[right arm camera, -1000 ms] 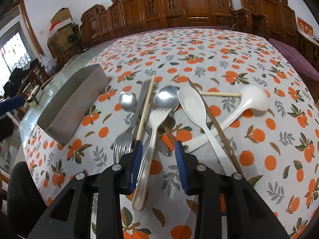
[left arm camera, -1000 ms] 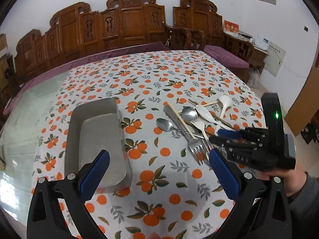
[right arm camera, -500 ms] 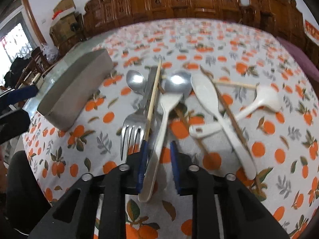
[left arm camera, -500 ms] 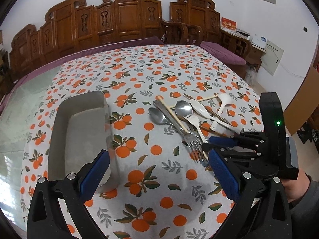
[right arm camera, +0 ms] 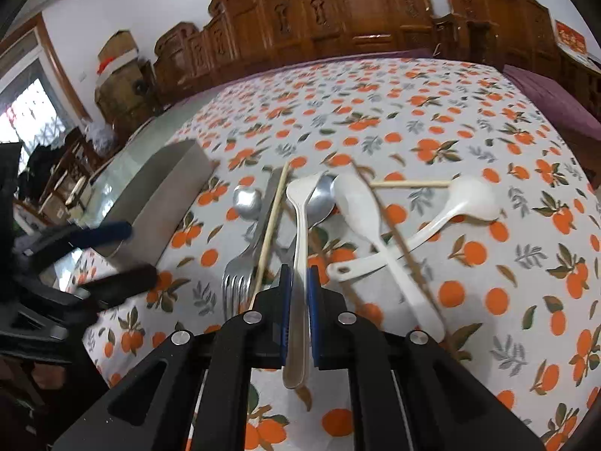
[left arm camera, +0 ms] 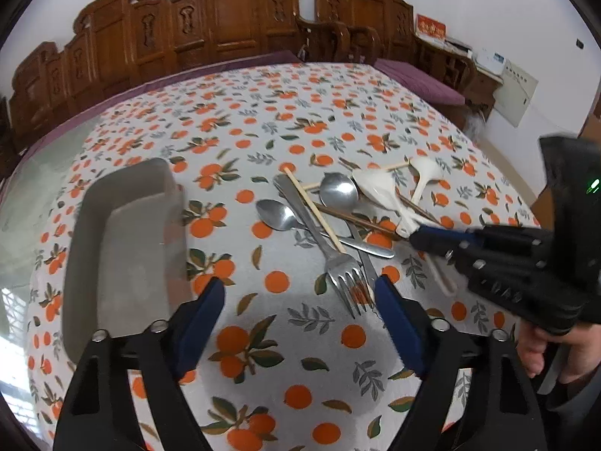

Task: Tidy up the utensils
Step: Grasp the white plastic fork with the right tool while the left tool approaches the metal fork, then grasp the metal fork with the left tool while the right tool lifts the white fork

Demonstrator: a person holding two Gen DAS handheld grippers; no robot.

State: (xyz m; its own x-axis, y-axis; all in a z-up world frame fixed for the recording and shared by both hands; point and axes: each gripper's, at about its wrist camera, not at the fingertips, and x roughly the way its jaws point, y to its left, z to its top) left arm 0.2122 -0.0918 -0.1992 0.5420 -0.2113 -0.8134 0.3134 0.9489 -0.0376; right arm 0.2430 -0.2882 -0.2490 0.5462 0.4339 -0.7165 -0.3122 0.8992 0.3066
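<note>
My right gripper (right arm camera: 298, 274) is shut on the handle of a white plastic fork (right arm camera: 300, 218), whose head hangs over a metal spoon (right arm camera: 323, 197). The other utensils lie in a heap on the orange-print tablecloth: a metal fork (left arm camera: 342, 270), a second metal spoon (left arm camera: 274, 214), a knife (left arm camera: 370, 250), pale chopsticks (left arm camera: 315, 210), dark chopsticks (left arm camera: 357, 220), a flat white spoon (right arm camera: 357, 203) and a white ladle spoon (right arm camera: 469, 199). My left gripper (left arm camera: 300, 300) hovers low in front of the heap. Its jaws are closing over bare cloth, with the metal fork's tines beside its right finger.
A grey rectangular tray (left arm camera: 80, 221) lies left of the heap, with nothing in it. Carved wooden chairs (left arm camera: 233, 15) line the table's far side. A strip of bare glass tabletop (left arm camera: 41, 176) shows on the left. A person's hand (left arm camera: 544, 353) holds the right gripper.
My right gripper has shut on the white fork's handle and tipped its head up off the heap. My left gripper has sunk closer to the table and its jaws have narrowed.
</note>
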